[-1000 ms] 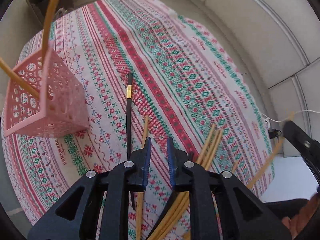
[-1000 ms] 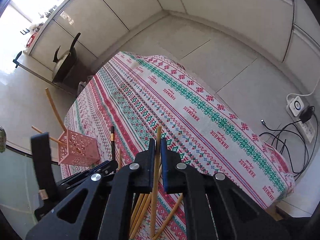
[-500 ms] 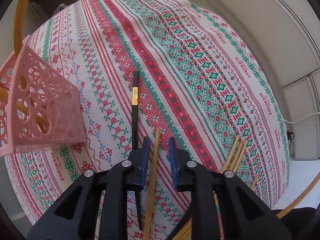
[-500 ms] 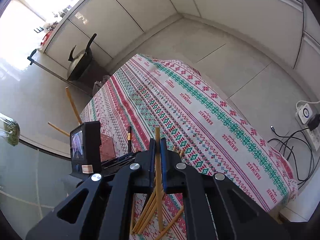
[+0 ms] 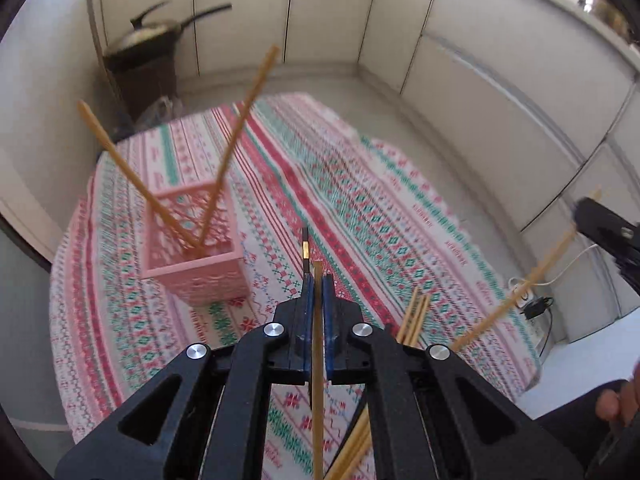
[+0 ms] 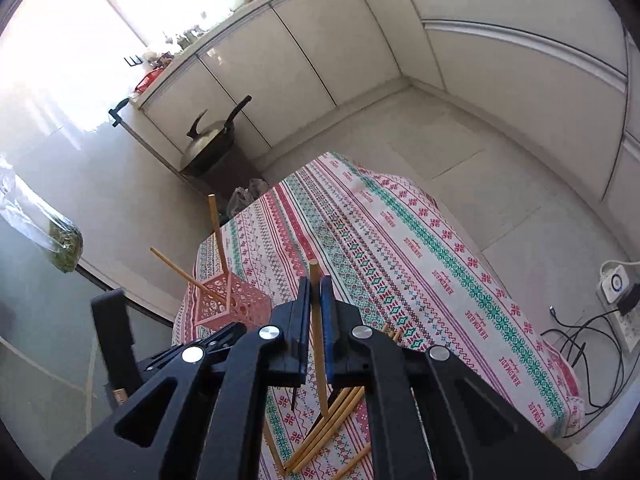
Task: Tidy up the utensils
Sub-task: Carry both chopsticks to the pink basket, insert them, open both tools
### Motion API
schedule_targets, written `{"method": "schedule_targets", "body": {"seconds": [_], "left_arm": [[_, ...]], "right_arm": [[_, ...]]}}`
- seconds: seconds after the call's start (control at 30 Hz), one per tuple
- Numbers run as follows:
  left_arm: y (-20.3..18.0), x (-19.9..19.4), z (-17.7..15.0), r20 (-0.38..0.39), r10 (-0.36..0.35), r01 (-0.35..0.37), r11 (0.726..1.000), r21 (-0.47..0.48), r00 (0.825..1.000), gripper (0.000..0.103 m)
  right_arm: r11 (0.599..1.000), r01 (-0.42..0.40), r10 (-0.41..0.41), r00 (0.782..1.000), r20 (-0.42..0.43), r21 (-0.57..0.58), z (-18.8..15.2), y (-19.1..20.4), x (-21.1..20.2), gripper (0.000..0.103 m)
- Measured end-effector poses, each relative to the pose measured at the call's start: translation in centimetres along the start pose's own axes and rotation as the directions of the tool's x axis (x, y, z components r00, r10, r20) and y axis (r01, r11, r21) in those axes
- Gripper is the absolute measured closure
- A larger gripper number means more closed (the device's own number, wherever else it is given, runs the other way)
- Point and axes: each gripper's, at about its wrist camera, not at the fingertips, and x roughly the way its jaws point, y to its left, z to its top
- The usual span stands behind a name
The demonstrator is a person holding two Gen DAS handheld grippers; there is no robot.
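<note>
Claws tilt downward over the table, left claw [image 5: 317,280] and right claw [image 6: 315,284] each clamping one chopstick.

The right gripper [image 6: 315,296] pinches one chopstick [image 6: 318,344] above the tablecloth [image 6: 400,264]. Loose chopsticks [image 6: 332,428] lie below; two more, probably chopsticks, lean in the pink basket [image 6: 240,306].

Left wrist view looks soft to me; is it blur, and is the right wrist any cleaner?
Left wrist: motion blur smears the tablecloth and pink basket; the left gripper stays sharp. Right wrist: sharper, but window glare washes out the upper left. Both: fisheye bends the cabinets.
</note>
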Motion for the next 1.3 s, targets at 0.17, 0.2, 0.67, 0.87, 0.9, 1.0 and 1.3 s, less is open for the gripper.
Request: {"method": "schedule_targets", "body": {"seconds": [0.17, 0.2, 0.67, 0.87, 0.9, 1.0, 1.3], "left_arm": [[-0.4, -5.1, -1.5, 0.077, -0.017, 0.017, 1.000, -0.010, 0.997, 0.099], [-0.3, -6.0, -1.8, 0.088, -0.015, 0.015, 1.000, -0.006, 0.996, 0.099], [0.0, -15.5, -0.8, 0.296, -0.058, 0.065, 0.998, -0.016, 0.953, 0.099], [1.0, -18.7, 3.5, 0.413, -0.012, 0.044, 0.997, -0.069, 0.911, 0.099], [1.2, -19.2, 4.1, 0.426, -0.005, 0.042, 0.996, -0.077, 0.905, 0.099], [2.2, -20.3, 5.8, 0.471, 0.025, 0.031, 0.993, -0.112, 0.882, 0.099], [6.6, -18.1, 7.8, 0.491, 0.134, -0.013, 0.970, -0.242, 0.861, 0.099]], "right_arm": [[0.999, -0.027, 0.028, 0.999, 0.023, -0.040, 0.0, 1.5, -1.6, 0.097], [0.998, -0.034, 0.036, 0.999, 0.027, -0.046, 0.1, 1.8, -2.0, 0.097], [0.992, -0.102, 0.111, 0.984, 0.139, -0.072, 4.2, 5.0, -6.2, 0.097], [0.987, -0.138, 0.153, 0.965, 0.211, -0.086, 7.9, 7.2, -7.3, 0.097], [0.985, -0.146, 0.162, 0.962, 0.219, -0.089, 8.4, 7.6, -7.2, 0.097], [0.981, -0.172, 0.188, 0.957, 0.218, -0.093, 9.3, 8.8, -6.6, 0.097], [0.978, -0.181, 0.194, 0.970, 0.146, -0.100, 9.5, 11.1, -1.5, 0.097]]}}
